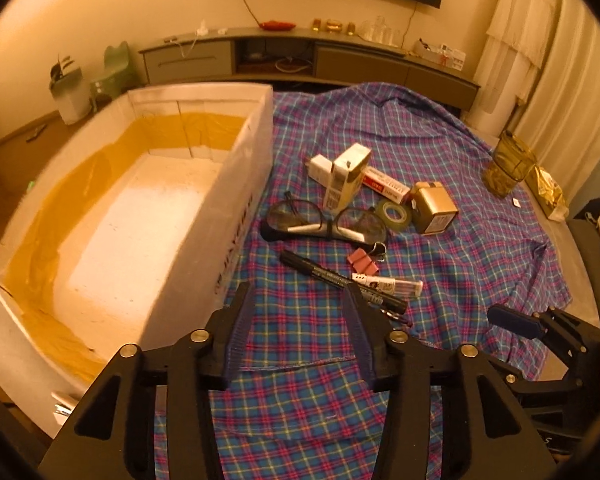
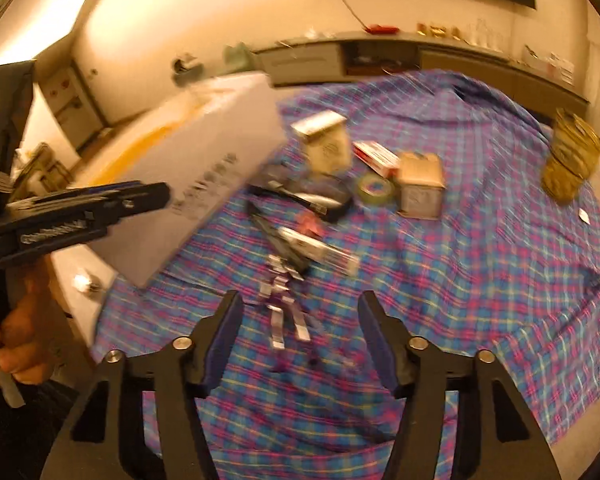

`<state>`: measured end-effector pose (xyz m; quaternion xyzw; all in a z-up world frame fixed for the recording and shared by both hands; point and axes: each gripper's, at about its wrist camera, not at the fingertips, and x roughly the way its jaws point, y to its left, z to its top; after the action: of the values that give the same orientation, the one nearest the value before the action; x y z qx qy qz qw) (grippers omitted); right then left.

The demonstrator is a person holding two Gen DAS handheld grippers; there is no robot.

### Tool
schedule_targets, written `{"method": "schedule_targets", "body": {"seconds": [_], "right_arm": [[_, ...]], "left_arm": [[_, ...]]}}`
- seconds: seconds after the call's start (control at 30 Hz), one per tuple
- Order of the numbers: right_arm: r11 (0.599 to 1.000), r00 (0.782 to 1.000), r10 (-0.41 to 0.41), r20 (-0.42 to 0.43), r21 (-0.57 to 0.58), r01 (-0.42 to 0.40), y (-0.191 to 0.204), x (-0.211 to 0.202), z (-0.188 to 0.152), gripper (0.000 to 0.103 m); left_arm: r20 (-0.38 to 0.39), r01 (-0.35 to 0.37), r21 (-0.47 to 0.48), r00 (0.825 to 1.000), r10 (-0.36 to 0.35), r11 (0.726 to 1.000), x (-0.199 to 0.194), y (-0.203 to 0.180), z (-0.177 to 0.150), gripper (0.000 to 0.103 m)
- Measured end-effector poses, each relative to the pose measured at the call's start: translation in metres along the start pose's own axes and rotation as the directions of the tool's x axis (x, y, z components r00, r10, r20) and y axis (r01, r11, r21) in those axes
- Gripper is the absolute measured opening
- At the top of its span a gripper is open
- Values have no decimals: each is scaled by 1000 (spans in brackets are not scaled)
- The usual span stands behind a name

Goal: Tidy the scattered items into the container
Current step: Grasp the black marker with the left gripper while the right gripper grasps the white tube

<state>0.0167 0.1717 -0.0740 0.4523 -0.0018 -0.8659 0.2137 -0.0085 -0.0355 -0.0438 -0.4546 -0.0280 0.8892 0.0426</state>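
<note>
Loosely, rectangular white cardboard box (image 1: 244,168) beside rumpled plaid cloth (image 1: 460,264).

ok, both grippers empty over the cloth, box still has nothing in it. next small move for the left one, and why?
Probably ease the left gripper forward and down onto the black marker. Its jaws stand open with only plaid cloth between them, the marker is the item lying closest ahead of its fingertips, and the white box sits right beside on the left, so the carry would be short.

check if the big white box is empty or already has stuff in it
Empty: the left wrist view shows the big white cardboard box with its bare white floor and nothing inside.
</note>
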Motion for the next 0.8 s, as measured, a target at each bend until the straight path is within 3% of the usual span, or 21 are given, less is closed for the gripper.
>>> {"method": "schedule_targets", "body": {"seconds": [0.17, 0.4, 0.5, 0.6, 0.8], "right_arm": [[999, 999, 16, -29, -33, -16, -5, 14, 3, 64], [972, 999, -6, -36, -235, -2, 11, 39, 28, 63], [970, 995, 23, -100, -240, -47, 5, 52, 31, 48], [967, 987, 46, -153, -241, -82, 1, 61, 33, 40], [962, 986, 23, -166, -266, -67, -12, 73, 45, 40]], "left_arm": [[-99, 88, -84, 990, -96, 993, 39, 6, -1, 50], [-163, 132, -181, 973, -162, 975, 71, 13, 2, 50], [-160, 152, -217, 969, -189, 964, 78, 14, 8, 50], [-165, 159, -243, 965, -203, 957, 89, 12, 14, 50], [-198, 135, -256, 962, -189, 957, 116, 5, 21, 50]]}}
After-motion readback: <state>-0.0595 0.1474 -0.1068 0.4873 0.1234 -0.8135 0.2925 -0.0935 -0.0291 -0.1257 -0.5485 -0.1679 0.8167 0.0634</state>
